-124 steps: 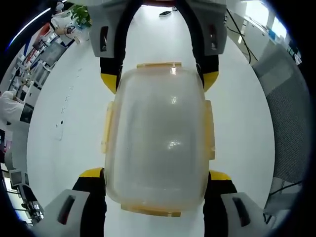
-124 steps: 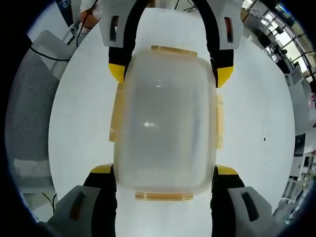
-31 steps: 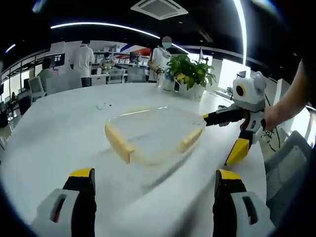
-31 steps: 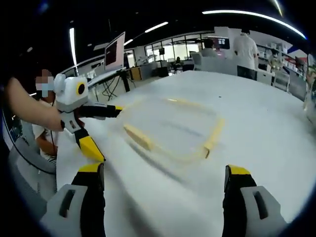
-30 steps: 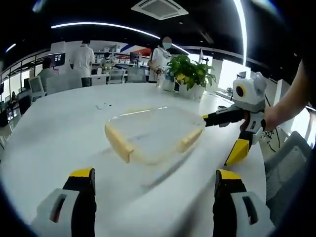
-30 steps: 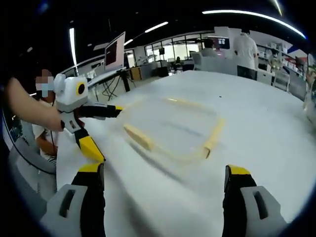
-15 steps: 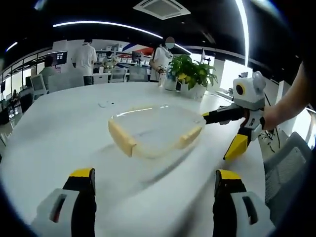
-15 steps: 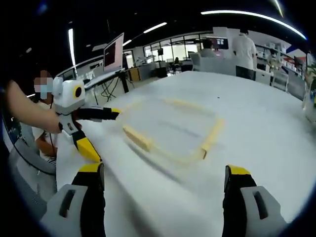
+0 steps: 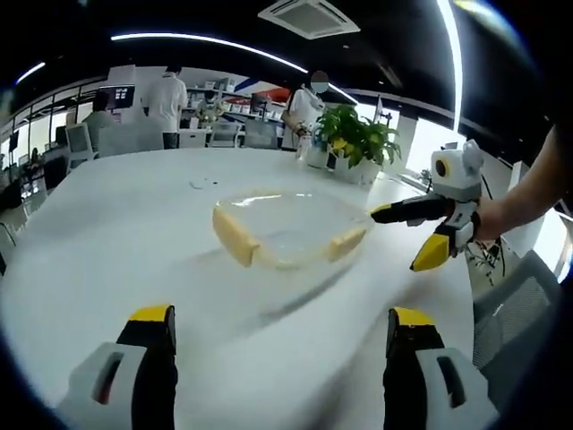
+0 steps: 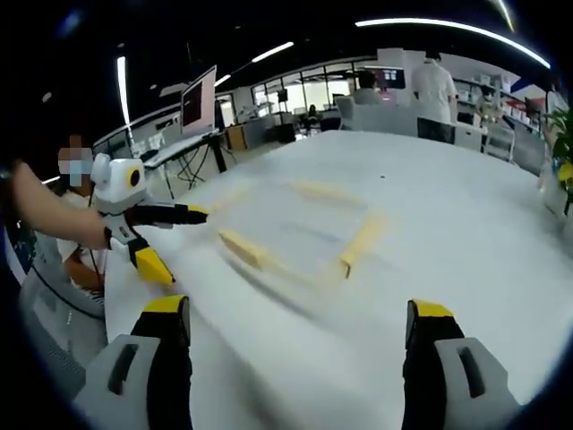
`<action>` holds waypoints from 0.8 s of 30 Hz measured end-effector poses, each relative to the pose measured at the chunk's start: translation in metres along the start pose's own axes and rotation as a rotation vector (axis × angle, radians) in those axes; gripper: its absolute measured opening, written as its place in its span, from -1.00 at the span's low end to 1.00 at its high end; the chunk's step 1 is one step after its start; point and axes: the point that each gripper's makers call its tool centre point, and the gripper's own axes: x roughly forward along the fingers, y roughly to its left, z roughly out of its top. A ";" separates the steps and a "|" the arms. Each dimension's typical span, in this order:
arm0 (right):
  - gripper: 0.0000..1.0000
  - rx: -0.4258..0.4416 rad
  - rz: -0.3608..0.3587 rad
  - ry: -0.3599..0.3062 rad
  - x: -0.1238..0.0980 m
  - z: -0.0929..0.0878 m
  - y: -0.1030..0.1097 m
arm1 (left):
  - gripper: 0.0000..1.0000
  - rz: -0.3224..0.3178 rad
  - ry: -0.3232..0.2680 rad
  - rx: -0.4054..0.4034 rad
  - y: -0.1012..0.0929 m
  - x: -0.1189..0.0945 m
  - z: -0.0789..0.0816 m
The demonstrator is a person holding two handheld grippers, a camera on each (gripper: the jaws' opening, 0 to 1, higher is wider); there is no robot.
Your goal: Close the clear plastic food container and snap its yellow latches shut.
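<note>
The clear plastic food container [image 9: 288,226] sits on the white table [image 9: 107,242], with a yellow latch [image 9: 235,238] on its near left side and another latch [image 9: 346,244] on its right. My left gripper [image 9: 279,315] is open, drawn back from it, with nothing between its jaws. The right gripper [image 9: 399,238] reaches in from the right, open, its upper fingertip just off the container's right corner. In the right gripper view the container [image 10: 300,226] is blurred. My right gripper [image 10: 297,308] stands open and well short of it. The left gripper [image 10: 183,244] shows open at the container's left.
A potted plant [image 9: 356,136] stands on the table's far side, and several people stand behind it. A grey chair [image 9: 512,300] is at the right table edge. A person [image 10: 76,251] sits at the left table edge, below a monitor [image 10: 199,98].
Four seconds ago both grippers stood over the container with their jaws flanking it. Both have since lifted off and pulled back. Over the last second they drew further away; the container stayed put.
</note>
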 end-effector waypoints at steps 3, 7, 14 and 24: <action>0.97 0.032 -0.012 -0.021 -0.009 0.000 -0.004 | 0.90 0.006 -0.004 -0.012 -0.001 -0.006 -0.001; 0.96 0.049 -0.025 -0.025 -0.019 -0.004 -0.006 | 0.89 0.013 -0.010 -0.038 -0.001 -0.014 -0.003; 0.95 0.114 -0.048 -0.061 -0.042 -0.005 -0.010 | 0.88 0.029 -0.004 -0.086 0.002 -0.033 -0.009; 0.96 0.157 -0.071 -0.106 -0.076 -0.003 -0.007 | 0.85 0.089 -0.049 -0.201 0.008 -0.074 -0.008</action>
